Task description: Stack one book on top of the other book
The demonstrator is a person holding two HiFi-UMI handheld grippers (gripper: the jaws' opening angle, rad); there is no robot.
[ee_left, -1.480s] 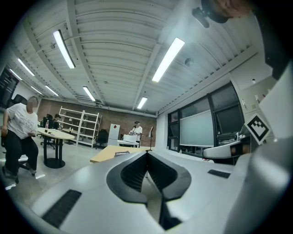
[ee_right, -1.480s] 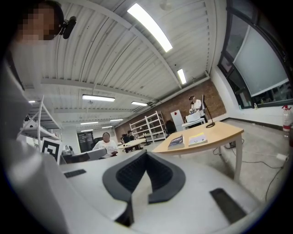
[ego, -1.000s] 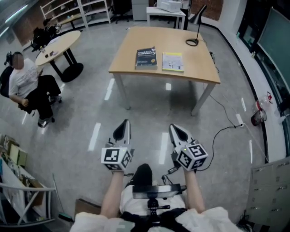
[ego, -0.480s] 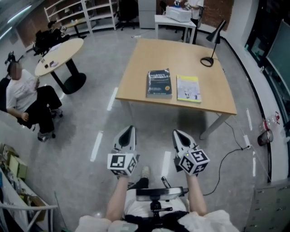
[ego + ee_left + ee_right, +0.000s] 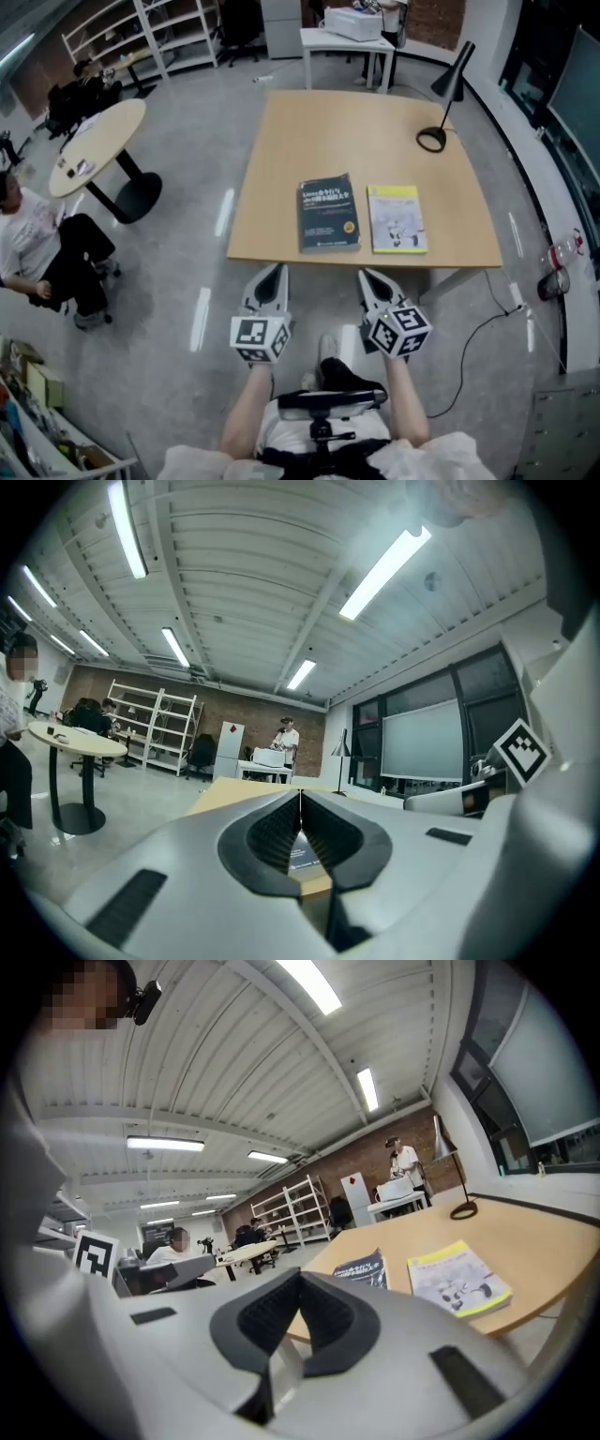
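There are two books, a dark book (image 5: 329, 214) and a yellow-and-white book (image 5: 397, 218). There are three tables: a wooden table (image 5: 375, 122), a round table (image 5: 94, 141) and a white table (image 5: 342, 39). There is one black desk lamp (image 5: 442, 98). There are two grippers, the left gripper (image 5: 273, 272) and the right gripper (image 5: 367, 277). At least two people show: a seated person (image 5: 37, 248) and a standing person (image 5: 288, 735).

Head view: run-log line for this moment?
stage: pre-grasp | dark book, yellow book: side by side on table, unstacked | left hand-held gripper: shut, empty | right hand-held gripper: shut, empty
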